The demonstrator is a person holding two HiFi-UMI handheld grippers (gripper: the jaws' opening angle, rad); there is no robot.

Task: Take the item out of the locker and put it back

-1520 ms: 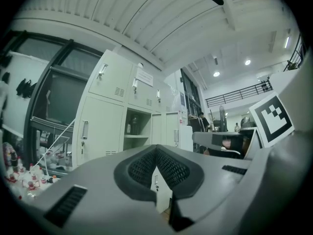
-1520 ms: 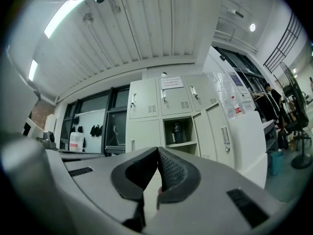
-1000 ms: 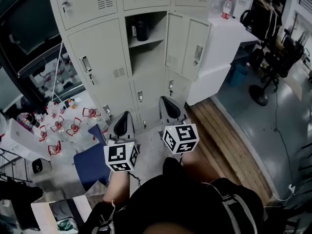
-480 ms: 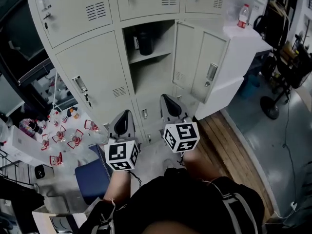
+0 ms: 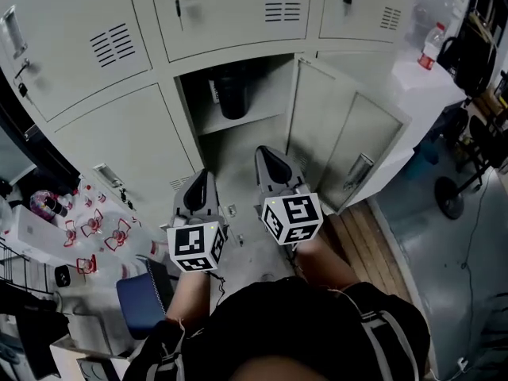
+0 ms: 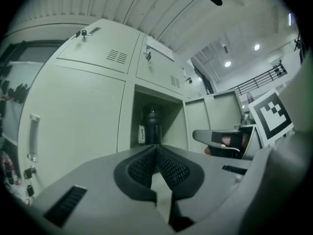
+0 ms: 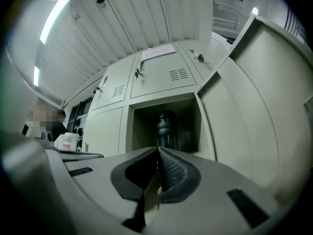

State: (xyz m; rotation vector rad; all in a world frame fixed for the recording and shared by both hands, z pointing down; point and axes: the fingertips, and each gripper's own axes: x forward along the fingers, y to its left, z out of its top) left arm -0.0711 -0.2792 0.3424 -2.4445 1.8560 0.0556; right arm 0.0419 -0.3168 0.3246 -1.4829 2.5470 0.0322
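Observation:
A black bottle [image 5: 232, 92] stands on the shelf of the open locker compartment [image 5: 262, 117], beside a small white-labelled item. Its door [image 5: 349, 145] is swung out to the right. My left gripper [image 5: 200, 179] and right gripper [image 5: 266, 157] point side by side at the locker, both below and short of the shelf. Seen from the left gripper view, the bottle [image 6: 152, 126] rises just beyond the left gripper [image 6: 156, 148], whose jaws are shut and empty. In the right gripper view the bottle [image 7: 167, 130] stands straight ahead of the right gripper [image 7: 158, 151], also shut with nothing held.
Closed locker doors [image 5: 119, 145] surround the open one. A clear water bottle [image 5: 431, 44] stands on a white cabinet at the right. A blue seat [image 5: 143, 300] and a red-patterned white sheet [image 5: 95, 221] lie at lower left. Wooden floorboards [image 5: 365, 236] run on the right.
Both grippers have moved forward toward the lockers together. The open compartment and bottle now appear larger and nearer. Both jaws stay shut.

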